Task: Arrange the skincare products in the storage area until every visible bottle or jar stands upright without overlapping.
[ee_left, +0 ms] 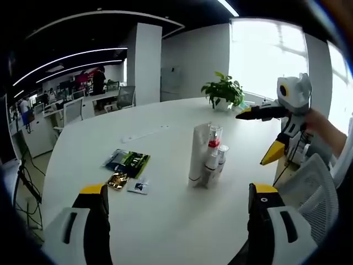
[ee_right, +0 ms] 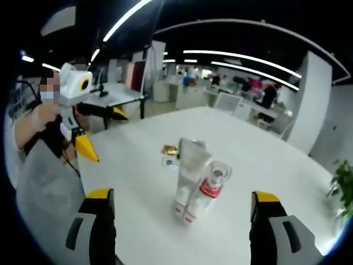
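Observation:
Three skincare products stand upright in a tight cluster mid-table: a tall white tube [ee_left: 198, 154] [ee_right: 190, 165], a clear bottle with a red band [ee_left: 214, 142] [ee_right: 212, 185] and a small clear bottle [ee_left: 222, 155]. They touch or nearly touch. My left gripper [ee_left: 178, 189] is open, jaws wide apart, a short way in front of the cluster and holding nothing; it also appears at the left of the right gripper view [ee_right: 105, 132]. My right gripper [ee_right: 182, 194] is open and empty on the opposite side of the cluster, and shows open above the table's far edge [ee_left: 259, 135].
Flat sachets lie left of the cluster: dark blue and green packets [ee_left: 128, 161], a gold one [ee_left: 117, 180] [ee_right: 169, 149] and a small white one [ee_left: 138, 186] [ee_right: 168, 162]. A potted plant [ee_left: 223, 91] stands at the round white table's [ee_left: 165, 232] far edge. A mesh chair back [ee_left: 309, 193] is close by.

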Action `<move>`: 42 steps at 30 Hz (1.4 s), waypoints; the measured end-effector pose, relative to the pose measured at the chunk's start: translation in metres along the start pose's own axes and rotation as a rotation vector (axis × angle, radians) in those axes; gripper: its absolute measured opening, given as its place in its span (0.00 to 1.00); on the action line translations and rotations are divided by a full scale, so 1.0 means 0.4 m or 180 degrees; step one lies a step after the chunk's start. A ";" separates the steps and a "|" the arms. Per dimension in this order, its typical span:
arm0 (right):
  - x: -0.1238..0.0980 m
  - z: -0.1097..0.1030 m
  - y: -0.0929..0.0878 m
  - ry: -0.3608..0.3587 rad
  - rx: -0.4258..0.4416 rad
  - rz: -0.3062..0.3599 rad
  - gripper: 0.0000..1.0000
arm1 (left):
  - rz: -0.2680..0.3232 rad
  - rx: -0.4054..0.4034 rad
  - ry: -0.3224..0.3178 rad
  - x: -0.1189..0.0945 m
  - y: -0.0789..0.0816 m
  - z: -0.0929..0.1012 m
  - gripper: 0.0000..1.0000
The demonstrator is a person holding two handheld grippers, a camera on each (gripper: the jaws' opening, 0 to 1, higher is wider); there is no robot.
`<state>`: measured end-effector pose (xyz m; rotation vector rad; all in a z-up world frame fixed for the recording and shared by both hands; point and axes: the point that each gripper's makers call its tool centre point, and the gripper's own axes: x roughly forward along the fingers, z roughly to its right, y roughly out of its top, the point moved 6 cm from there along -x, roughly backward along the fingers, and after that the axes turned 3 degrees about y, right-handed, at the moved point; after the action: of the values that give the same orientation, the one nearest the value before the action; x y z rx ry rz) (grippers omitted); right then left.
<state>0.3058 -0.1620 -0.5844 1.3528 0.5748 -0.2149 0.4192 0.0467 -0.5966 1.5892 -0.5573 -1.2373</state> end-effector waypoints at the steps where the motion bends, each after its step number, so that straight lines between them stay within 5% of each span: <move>1: -0.001 0.005 0.001 -0.0002 -0.0002 0.0007 1.00 | -0.0004 -0.0010 0.0015 0.002 0.000 -0.001 0.99; 24: 0.010 0.045 0.000 0.0291 -0.0147 -0.0035 1.00 | -0.0080 0.0002 0.0120 0.049 0.018 -0.038 0.99; 42: 0.071 0.096 0.107 0.0530 -0.0263 0.0076 1.00 | -0.0181 -0.0049 -0.0025 0.122 -0.001 -0.074 0.99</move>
<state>0.3600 -0.1844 -0.5580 1.3040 0.6992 -0.0586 0.4639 0.0197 -0.6194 1.5975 -0.5097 -1.2878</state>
